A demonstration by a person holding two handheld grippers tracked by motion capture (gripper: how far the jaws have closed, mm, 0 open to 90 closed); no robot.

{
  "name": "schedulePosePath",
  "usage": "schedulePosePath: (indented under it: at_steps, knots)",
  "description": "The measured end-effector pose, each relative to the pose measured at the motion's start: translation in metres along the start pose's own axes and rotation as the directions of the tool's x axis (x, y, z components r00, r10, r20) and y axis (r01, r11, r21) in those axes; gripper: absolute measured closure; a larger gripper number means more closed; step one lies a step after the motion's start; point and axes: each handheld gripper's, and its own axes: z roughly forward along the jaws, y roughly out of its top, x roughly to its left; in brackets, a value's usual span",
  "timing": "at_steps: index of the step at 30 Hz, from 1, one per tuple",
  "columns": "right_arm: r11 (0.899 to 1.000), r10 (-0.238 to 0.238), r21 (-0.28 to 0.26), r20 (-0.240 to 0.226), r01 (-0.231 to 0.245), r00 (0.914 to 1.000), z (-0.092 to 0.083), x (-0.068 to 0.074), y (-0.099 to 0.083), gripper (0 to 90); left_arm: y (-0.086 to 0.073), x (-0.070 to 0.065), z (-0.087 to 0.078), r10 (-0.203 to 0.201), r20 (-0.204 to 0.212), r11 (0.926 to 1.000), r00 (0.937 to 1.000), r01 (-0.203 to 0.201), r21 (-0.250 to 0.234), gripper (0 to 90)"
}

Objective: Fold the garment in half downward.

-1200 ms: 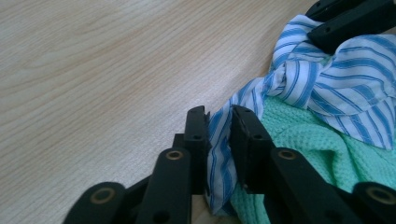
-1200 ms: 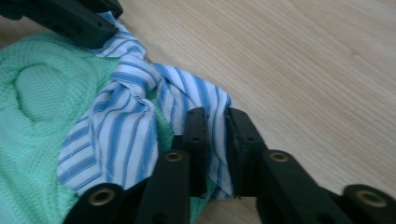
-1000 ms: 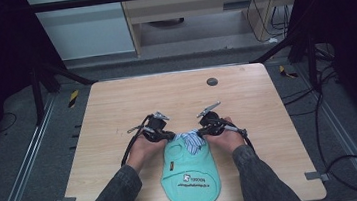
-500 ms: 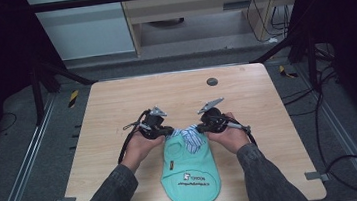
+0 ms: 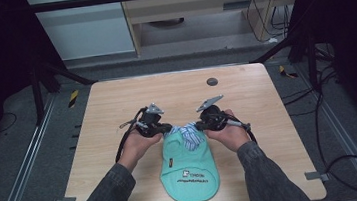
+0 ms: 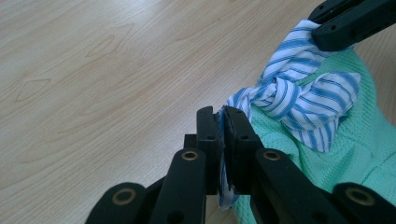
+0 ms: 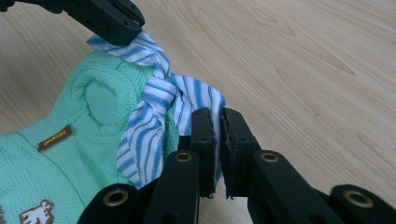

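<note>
Garment: a mint-green knit top (image 5: 189, 172) lies near the table's (image 5: 116, 102) near edge, midway between its side edges, collar end away from you.
Striped tie: a blue-and-white knotted strip (image 5: 188, 133) at the collar.
Your left gripper (image 6: 218, 133): pinching the strip's left end.
Your right gripper (image 7: 215, 135): pinching its right end.
Right gripper view: shows a brown label (image 7: 55, 138).
High view: shows printed lettering (image 5: 190, 177); dark disc (image 5: 211, 81) near the table's far edge.

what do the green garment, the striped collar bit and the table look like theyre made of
Green garment: probably a pique-type knit, matte; a fine pebbled mesh texture shows.
Striped collar: likely thin woven cotton, blue and white stripes, smooth, creasing sharply at its knot.
Table: light wood or wood-look laminate, satin; grain figure visible, which of the two is unclear.
</note>
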Motion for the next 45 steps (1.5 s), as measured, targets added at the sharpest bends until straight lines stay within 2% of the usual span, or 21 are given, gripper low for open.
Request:
schedulePosePath:
  at_steps: [7,20,26,31,38,45]
  knots:
    - [1.0,-0.015,-0.004,0.001,0.015,0.9999,-0.003,0.002,0.003,84.5,0.002,0.0,-0.002,0.004,-0.004,1.0,1.0,-0.004,-0.005,85.6]
    - [1.0,-0.019,-0.023,0.013,0.019,0.9997,-0.011,-0.002,0.015,84.7,0.019,0.004,-0.015,0.027,-0.02,0.9992,0.9994,-0.027,-0.028,85.6]
    - [0.999,-0.027,-0.027,0.018,0.028,0.9995,-0.015,-0.004,0.023,84.8,0.024,0.008,-0.019,0.022,-0.02,0.9988,0.9996,-0.022,-0.042,85.6]
    - [0.999,-0.031,-0.034,0.022,0.032,0.9993,-0.017,-0.005,0.026,84.8,0.029,0.008,-0.021,0.039,-0.023,0.9985,0.999,-0.04,-0.039,85.8]
    - [0.998,-0.046,-0.046,0.03,0.047,0.9985,-0.021,-0.006,0.03,84.8,0.033,0.009,-0.027,0.042,-0.03,0.9975,0.9987,-0.044,-0.055,85.9]
    - [0.997,-0.056,-0.051,0.04,0.058,0.9976,-0.023,-0.007,0.032,85.2,0.041,0.007,-0.031,0.07,-0.043,0.9959,0.9966,-0.073,-0.053,86.0]
